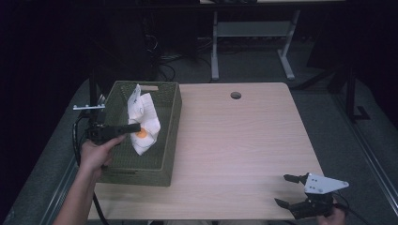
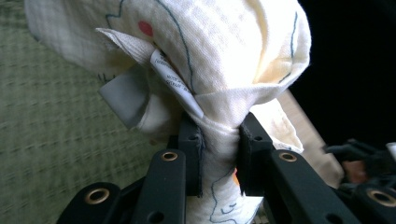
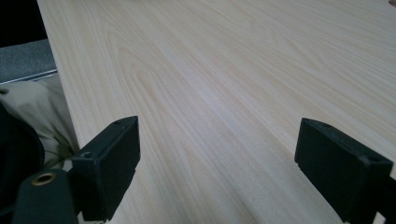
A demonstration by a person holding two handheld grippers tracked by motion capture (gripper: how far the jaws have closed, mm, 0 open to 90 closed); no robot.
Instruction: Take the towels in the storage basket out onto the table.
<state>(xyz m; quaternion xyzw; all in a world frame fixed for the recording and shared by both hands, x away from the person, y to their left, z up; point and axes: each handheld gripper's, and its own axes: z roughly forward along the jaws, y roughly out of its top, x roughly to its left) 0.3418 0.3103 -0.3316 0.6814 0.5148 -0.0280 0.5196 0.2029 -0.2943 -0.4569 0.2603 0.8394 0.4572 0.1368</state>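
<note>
From the high view, there's an olive-green woven rectangular basket (image 1: 166, 136) sitting on the left side of a light wood tabletop (image 1: 234, 145), and the left gripper (image 1: 133, 127) is reaching in over it, holding up a white crumpled cloth with line drawings and an orange spot (image 1: 143, 119) above the basket's inside. The right gripper (image 1: 287, 190) is way over at the near right corner of the tabletop, well apart from everything, fingers spread wide with nothing between them. In the left gripper view, the black fingers (image 2: 190, 154) are clamped tight on a bunched neck of the cloth (image 2: 224, 60), with a little grey tag (image 2: 125, 95) and a printed label poking out on the left, green basket weave behind. In the right gripper view, both fingers (image 3: 114, 163) sit far apart over bare wood grain.
</note>
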